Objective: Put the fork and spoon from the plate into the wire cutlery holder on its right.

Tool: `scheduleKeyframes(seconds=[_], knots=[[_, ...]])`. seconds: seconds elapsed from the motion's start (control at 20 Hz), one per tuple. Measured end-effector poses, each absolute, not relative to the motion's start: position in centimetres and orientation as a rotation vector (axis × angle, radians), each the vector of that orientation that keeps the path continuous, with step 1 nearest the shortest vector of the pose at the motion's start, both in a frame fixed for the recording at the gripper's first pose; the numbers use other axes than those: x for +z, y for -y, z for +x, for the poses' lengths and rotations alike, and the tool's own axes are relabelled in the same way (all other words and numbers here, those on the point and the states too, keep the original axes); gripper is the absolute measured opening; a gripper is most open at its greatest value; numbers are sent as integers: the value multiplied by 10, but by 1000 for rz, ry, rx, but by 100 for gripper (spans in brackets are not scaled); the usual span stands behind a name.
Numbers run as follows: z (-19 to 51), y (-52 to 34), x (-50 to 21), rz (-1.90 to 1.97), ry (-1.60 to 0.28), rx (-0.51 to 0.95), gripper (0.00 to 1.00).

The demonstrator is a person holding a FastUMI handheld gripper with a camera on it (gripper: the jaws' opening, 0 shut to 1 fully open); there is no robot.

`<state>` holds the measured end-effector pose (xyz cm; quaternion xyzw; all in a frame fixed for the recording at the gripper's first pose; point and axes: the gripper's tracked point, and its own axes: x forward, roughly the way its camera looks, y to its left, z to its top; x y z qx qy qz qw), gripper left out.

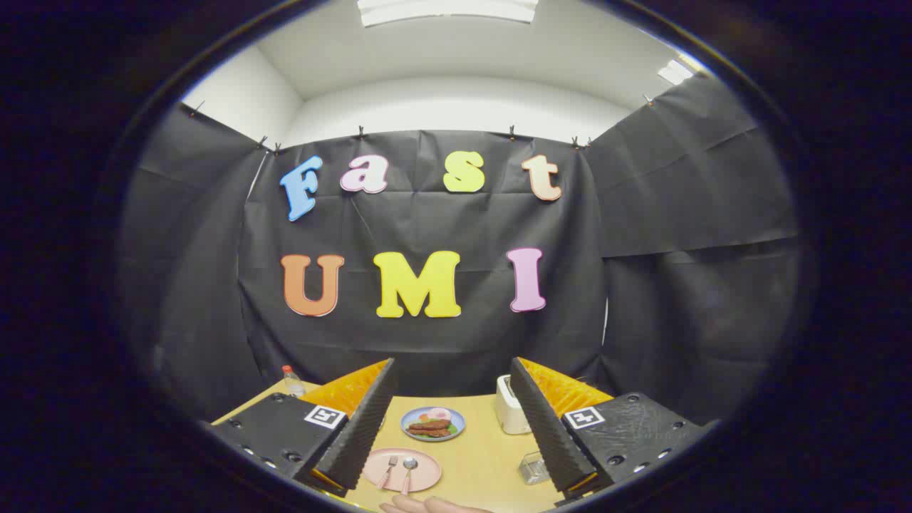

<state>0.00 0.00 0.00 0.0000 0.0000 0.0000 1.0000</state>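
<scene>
Wooden table [477, 456] with fork [389, 472] and spoon [408, 473] on pink plate [427, 476], between wide-open empty gripper [452, 420] fingers.

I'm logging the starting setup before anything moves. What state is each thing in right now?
gripper: open, fingers wide apart, holding nothing
fork: lying on the pink plate, untouched
spoon: lying beside the fork on the same plate
wire cutlery holder: upright right of the plate, apparently empty
blue plate: holds food
bottle: upright, capped

The wire cutlery holder [533, 468] is half hidden behind one finger of the spread tongs [453, 417].
</scene>
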Motion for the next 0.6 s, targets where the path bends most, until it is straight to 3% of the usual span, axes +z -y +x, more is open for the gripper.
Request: scheduleKeyframes(seconds=[0.6], knots=[[18,1,-17,-30,-61,56,95]])
